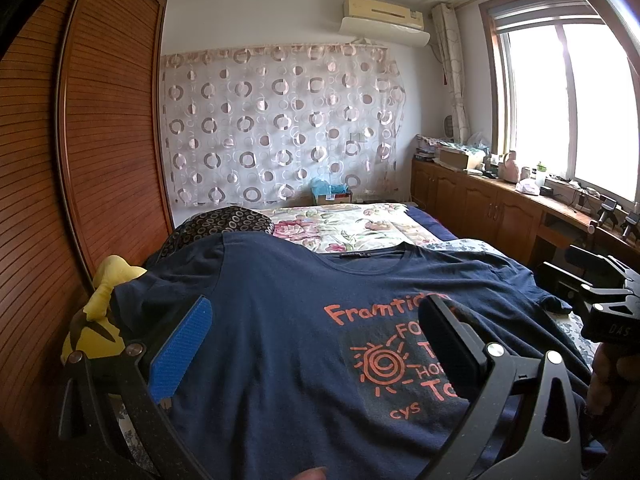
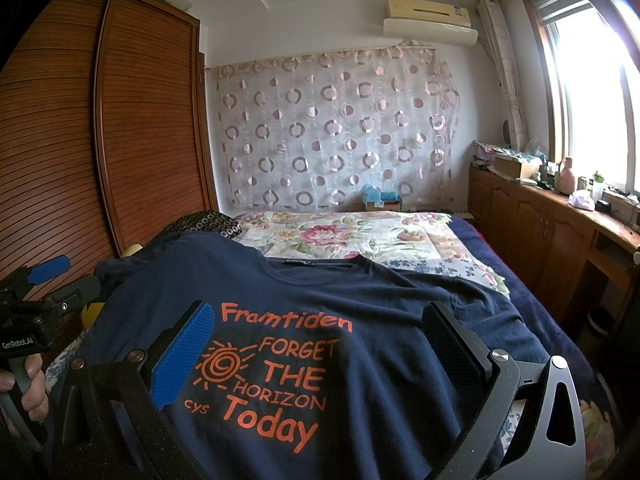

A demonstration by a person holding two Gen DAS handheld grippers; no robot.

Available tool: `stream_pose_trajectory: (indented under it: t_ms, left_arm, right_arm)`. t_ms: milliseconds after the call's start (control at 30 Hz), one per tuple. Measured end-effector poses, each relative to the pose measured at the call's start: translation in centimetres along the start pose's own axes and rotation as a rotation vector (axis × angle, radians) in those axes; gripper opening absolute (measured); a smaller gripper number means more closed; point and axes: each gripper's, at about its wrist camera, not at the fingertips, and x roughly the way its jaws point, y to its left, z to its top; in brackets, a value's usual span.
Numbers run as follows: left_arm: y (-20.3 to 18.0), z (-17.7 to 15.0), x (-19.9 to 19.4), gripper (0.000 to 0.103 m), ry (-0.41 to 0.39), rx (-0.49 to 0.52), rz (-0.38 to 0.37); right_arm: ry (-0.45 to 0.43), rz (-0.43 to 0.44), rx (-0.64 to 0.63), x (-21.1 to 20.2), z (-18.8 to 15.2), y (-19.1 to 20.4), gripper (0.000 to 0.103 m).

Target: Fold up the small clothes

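Navy T-shirt (image 1: 280, 320) is lying front-up and spread flat across the near end of a bed (image 1: 432, 222), its neckline pointing toward the far wall.

From the left wrist camera, the left gripper (image 1: 316, 344) is hovering over the shirt with its jaws spread wide and nothing between them; one finger is wearing a blue ribbed pad (image 1: 182, 354), the other a black pad (image 1: 452, 340). Orange print on the chest is showing partly: "Framtid", a spiral sun, and "cys", with the rest hidden behind the black finger. A yellow soft toy (image 1: 100, 320) is sitting just beside the shirt's sleeve, against a slatted wooden wardrobe (image 1: 108, 140). At the right edge the other gripper's body is showing, marked "DAS", too little of it showing to tell its state from here. A floral bedspread (image 1: 348, 224) is lying beyond the shirt.

From the right wrist camera, the right gripper (image 2: 320, 348) is also hovering above the shirt (image 2: 360, 300), jaws wide apart and empty. Here the print is reading in full: "Framtiden FORGET THE HORIZON Today", with the sun and "cys" at its left. At the left edge a hand (image 2: 28, 388) is gripping the left gripper's (image 2: 64, 280) handle, labelled "GenRoboLAI". A circle-patterned curtain (image 2: 340, 136) is hanging on the far wall under an air conditioner (image 2: 430, 20).
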Motion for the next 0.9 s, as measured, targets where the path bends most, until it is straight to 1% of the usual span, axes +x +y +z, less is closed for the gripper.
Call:
stream_pose_trajectory:
  t_ms: [900]
  left_arm:
    - [-0.05,-0.16,-0.05,0.103,-0.002,0.001,0.000]
  right_arm:
    - [0.005,0.006,-0.003,0.16,-0.13,0.02,0.103]
